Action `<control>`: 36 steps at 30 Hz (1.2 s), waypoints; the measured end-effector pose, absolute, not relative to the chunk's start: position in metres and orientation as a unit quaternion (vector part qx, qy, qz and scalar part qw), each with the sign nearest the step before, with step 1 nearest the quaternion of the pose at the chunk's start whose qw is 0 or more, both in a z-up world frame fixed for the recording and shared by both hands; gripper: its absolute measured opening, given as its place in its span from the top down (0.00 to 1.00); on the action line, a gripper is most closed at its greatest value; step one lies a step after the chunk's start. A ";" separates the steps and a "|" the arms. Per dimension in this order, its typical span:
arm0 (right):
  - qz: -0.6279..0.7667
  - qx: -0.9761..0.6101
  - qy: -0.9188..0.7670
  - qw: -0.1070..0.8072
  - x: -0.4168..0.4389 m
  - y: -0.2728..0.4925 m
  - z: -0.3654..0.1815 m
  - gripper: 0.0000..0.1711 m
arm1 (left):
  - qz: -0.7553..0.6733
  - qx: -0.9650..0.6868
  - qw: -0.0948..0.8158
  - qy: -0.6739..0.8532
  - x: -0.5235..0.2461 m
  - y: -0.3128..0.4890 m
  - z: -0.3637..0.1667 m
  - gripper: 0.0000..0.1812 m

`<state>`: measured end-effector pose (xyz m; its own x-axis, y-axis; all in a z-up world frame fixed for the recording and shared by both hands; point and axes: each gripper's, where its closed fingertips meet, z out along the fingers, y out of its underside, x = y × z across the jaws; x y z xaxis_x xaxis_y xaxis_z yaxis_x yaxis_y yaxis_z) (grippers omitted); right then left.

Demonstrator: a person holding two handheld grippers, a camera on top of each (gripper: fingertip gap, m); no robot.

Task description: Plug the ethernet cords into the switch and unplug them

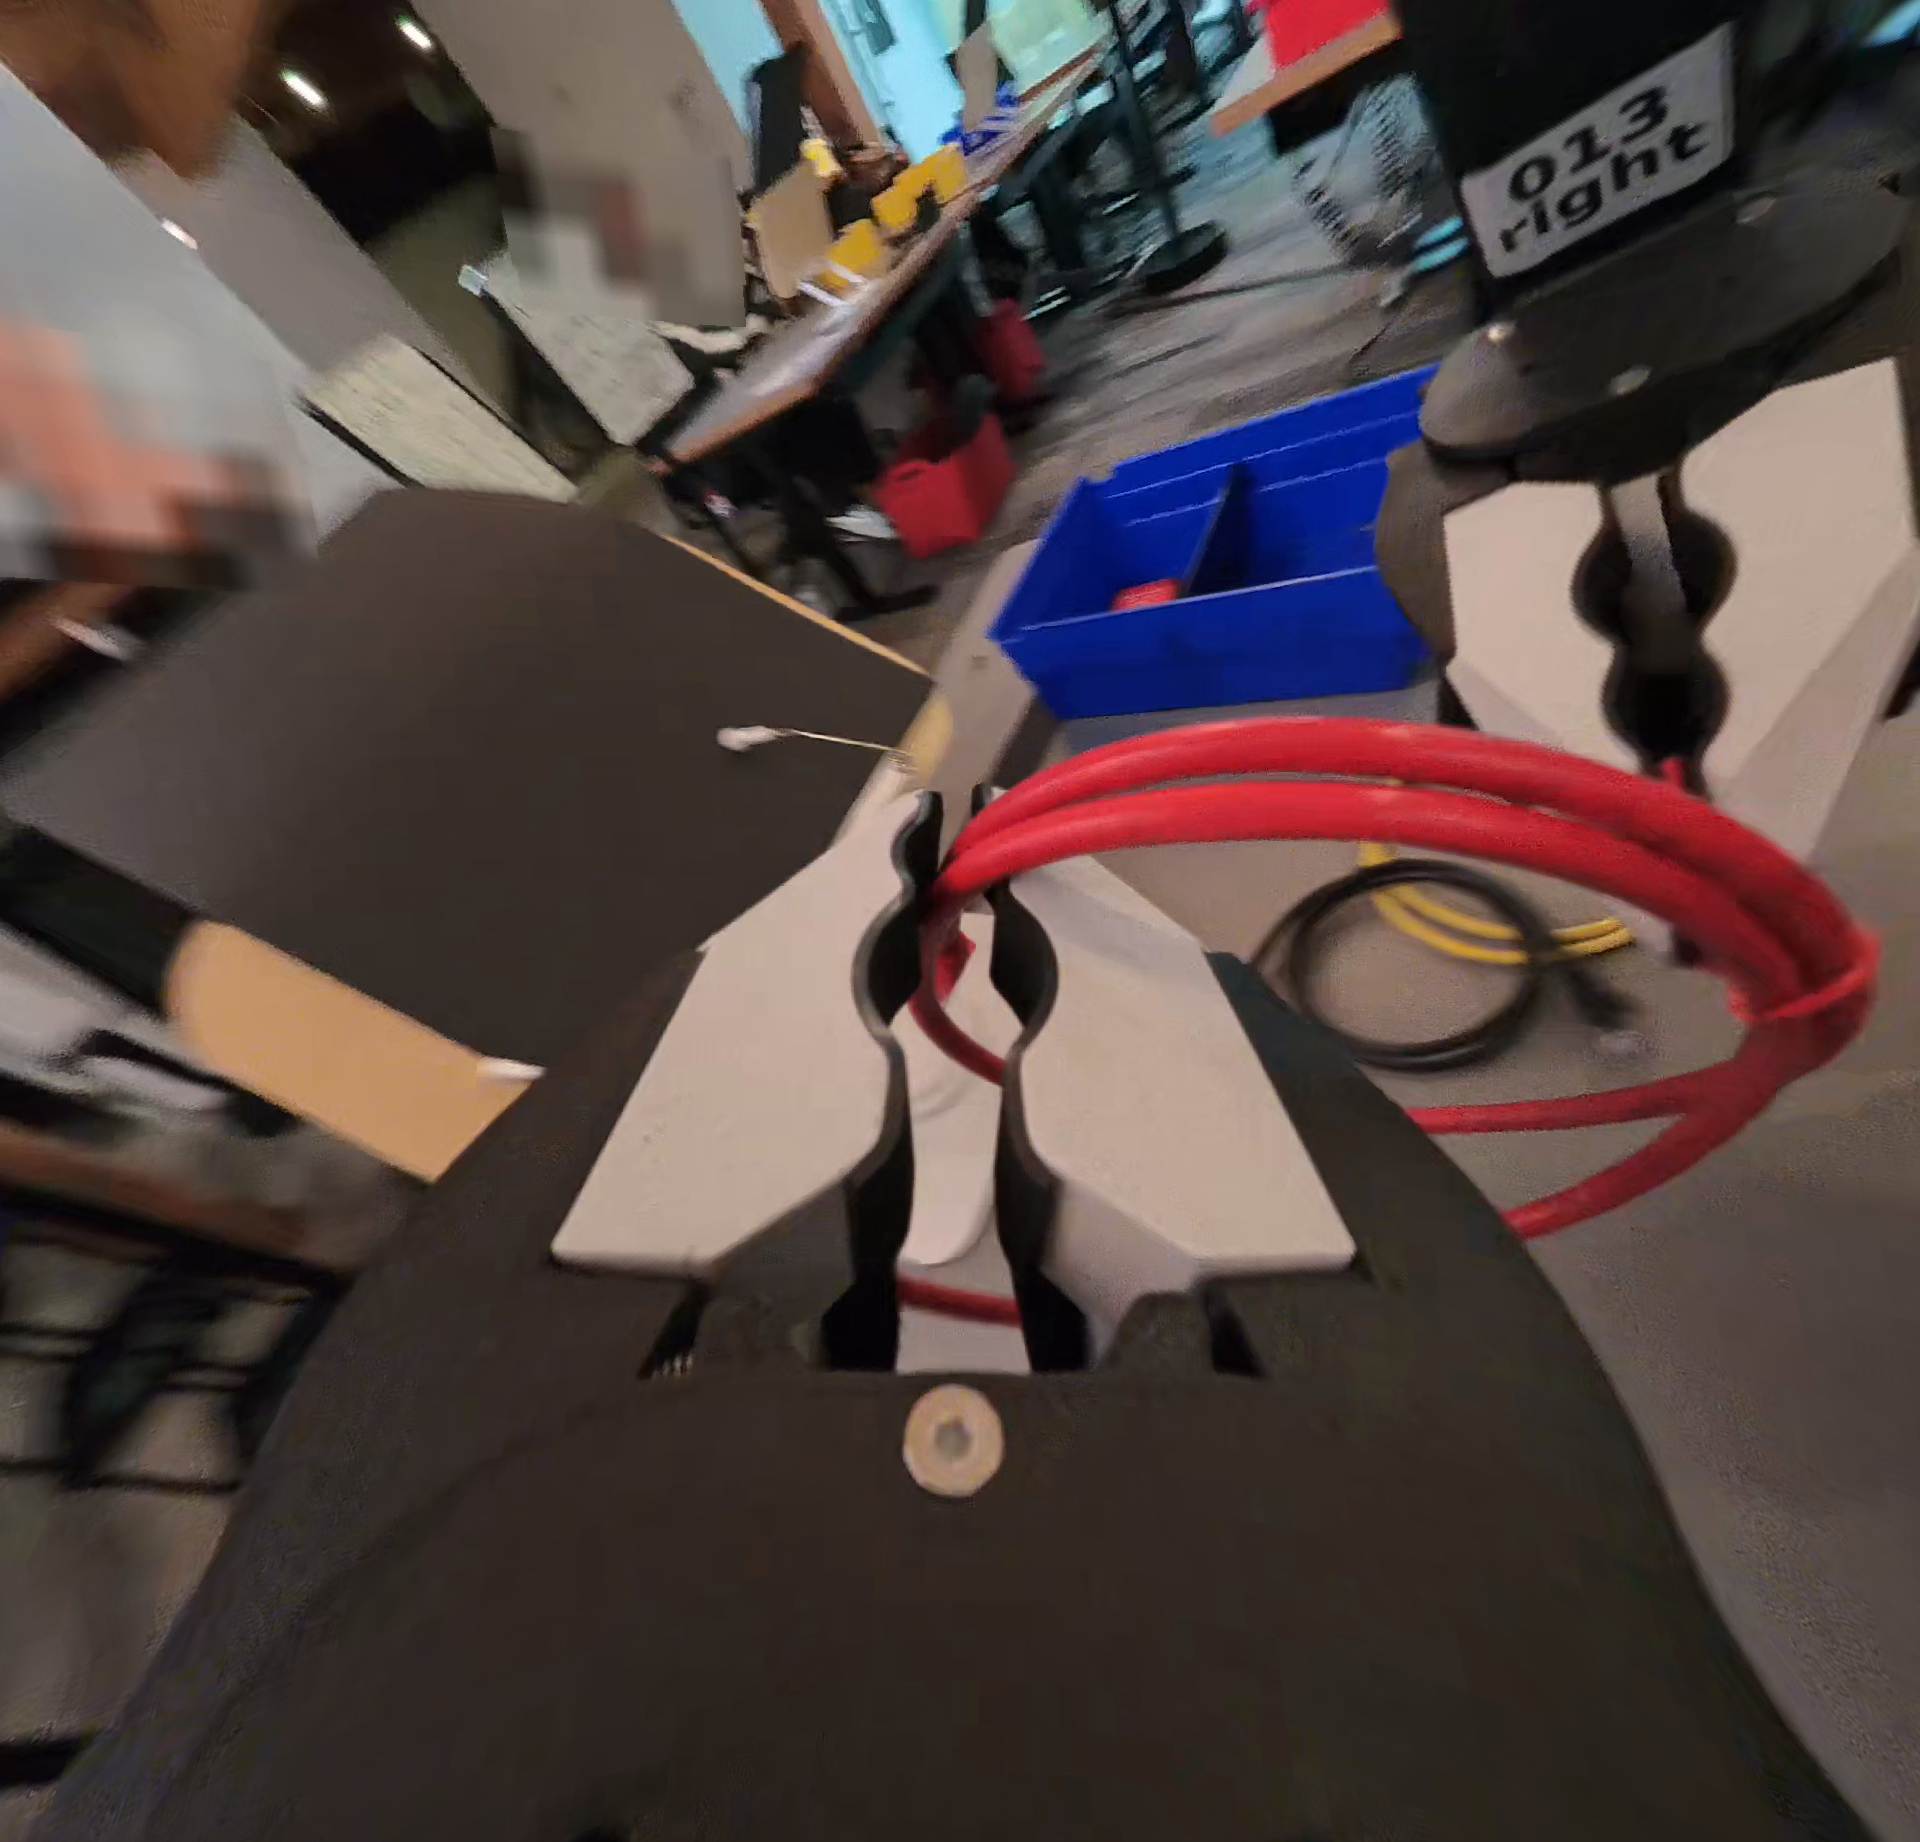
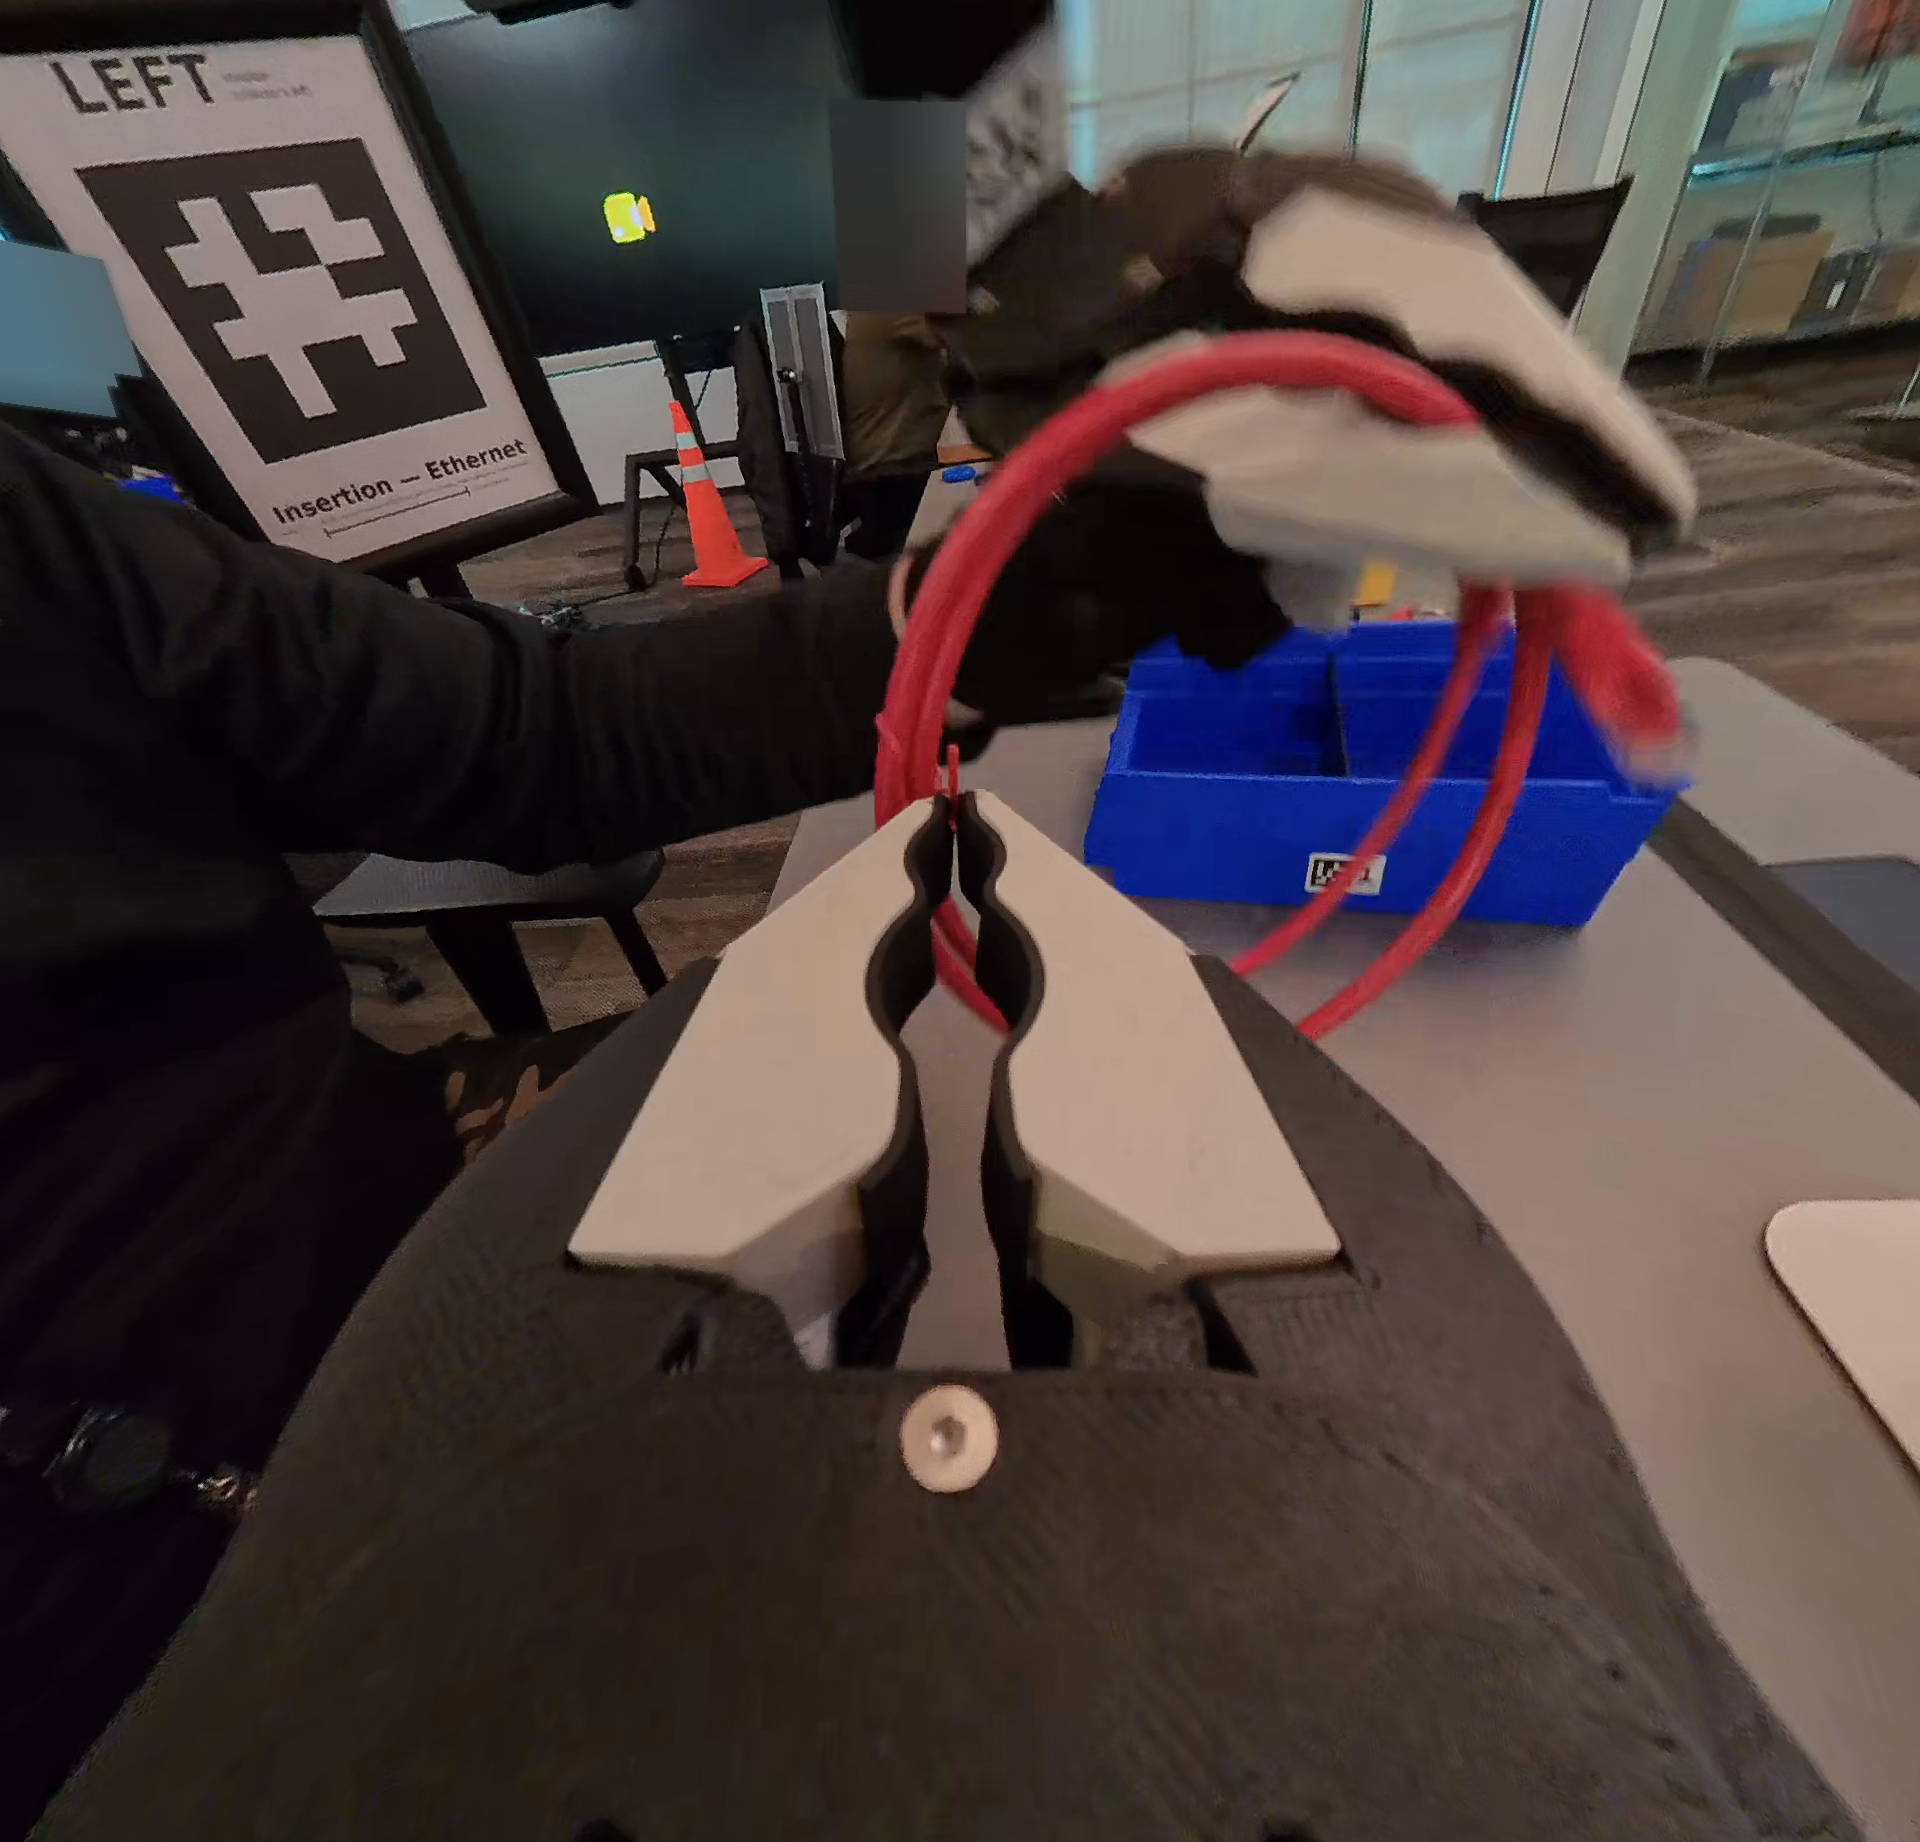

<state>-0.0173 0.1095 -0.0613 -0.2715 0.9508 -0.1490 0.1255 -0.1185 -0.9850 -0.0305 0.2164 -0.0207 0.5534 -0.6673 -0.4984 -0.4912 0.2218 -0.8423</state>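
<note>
Grey tabletop point(image 2: 1455, 1117) fills the foreground; the right gripper point(image 2: 954, 826) has its jaws pinched shut on the thin red tie of a coiled red ethernet cord point(image 2: 914, 649); the left gripper point(image 1: 951, 836) clamps the same coil, which hangs between them above the table; a black cord point(image 1: 1392, 971) and a yellow cord point(image 1: 1475, 925) lie coiled beyond; farther off sits a divided blue plastic bin point(image 1: 1216, 639); no switch shows, so I judge nothing is plugged yet, with unbundling first.

Long workbenches point(image 1: 883, 286) recede toward one o'clock over grey floor point(image 1: 1195, 338). Behind, tall windows point(image 2: 1299, 47) at twelve; an orange cone point(image 2: 707, 504) stands near what seems a dark screen point(image 2: 644, 182).
</note>
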 end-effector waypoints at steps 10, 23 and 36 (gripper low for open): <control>0.549 -0.570 -0.455 0.407 -0.011 0.165 -0.066 1.00 | 0.319 -0.537 0.615 0.481 -0.031 0.165 0.021 0.97; 0.625 -0.537 -0.304 0.478 0.009 0.193 -0.030 1.00 | 0.193 -0.632 0.527 0.534 0.034 0.129 -0.105 0.99; 0.639 -0.426 -0.502 0.397 0.000 0.105 -0.014 1.00 | 0.102 -0.709 0.474 0.513 0.016 0.188 -0.157 1.00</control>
<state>0.0002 0.1048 -0.0137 -0.3214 0.9355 -0.1467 -0.0800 -0.1811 -0.9802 0.0161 0.1883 -0.1575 0.4530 -0.6307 -0.6301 -0.8234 -0.0250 -0.5670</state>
